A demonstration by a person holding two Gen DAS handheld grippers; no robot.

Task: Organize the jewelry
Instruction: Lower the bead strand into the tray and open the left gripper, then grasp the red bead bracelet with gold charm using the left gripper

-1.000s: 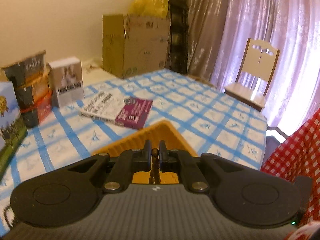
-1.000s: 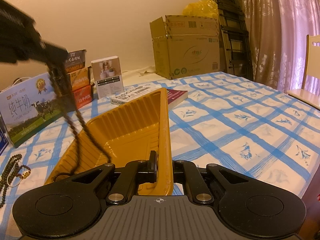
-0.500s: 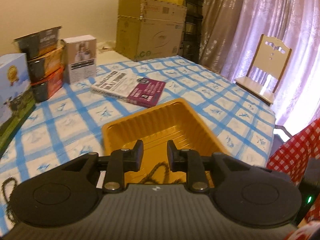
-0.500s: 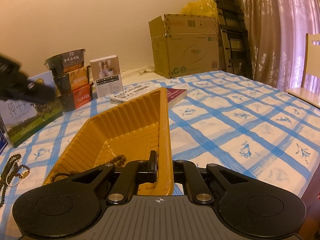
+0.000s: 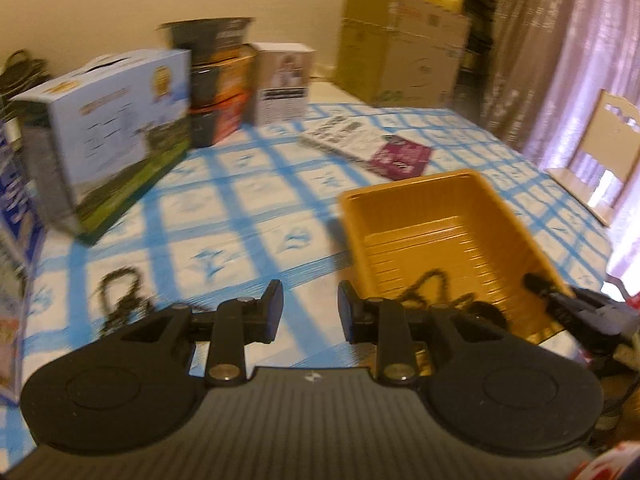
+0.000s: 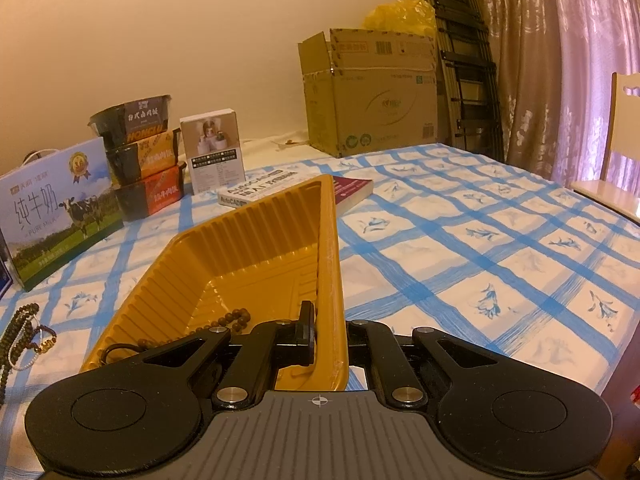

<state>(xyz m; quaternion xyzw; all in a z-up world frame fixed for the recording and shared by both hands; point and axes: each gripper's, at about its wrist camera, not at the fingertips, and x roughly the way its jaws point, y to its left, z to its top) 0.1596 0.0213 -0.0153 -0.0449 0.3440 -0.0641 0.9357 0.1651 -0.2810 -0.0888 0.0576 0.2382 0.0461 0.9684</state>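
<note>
Two claws: the left claw (image 5: 310, 312) is spread wide and empty above the bench (image 5: 248, 216); the right claw (image 6: 328, 336) pinches the near rim of the yellow tray (image 6: 256, 248). One beaded necklace (image 6: 234, 318) lies inside the tray, more beads (image 6: 24, 332) near the bench's left edge.

The left tool (image 5: 310, 314) hovers level above the desk (image 5: 256, 216), its fingers spread wide and holding nothing. The right tool (image 6: 326, 334) sits low near the desk's front edge, fingers clamped on a tray's (image 6: 332, 248) wall.
</note>
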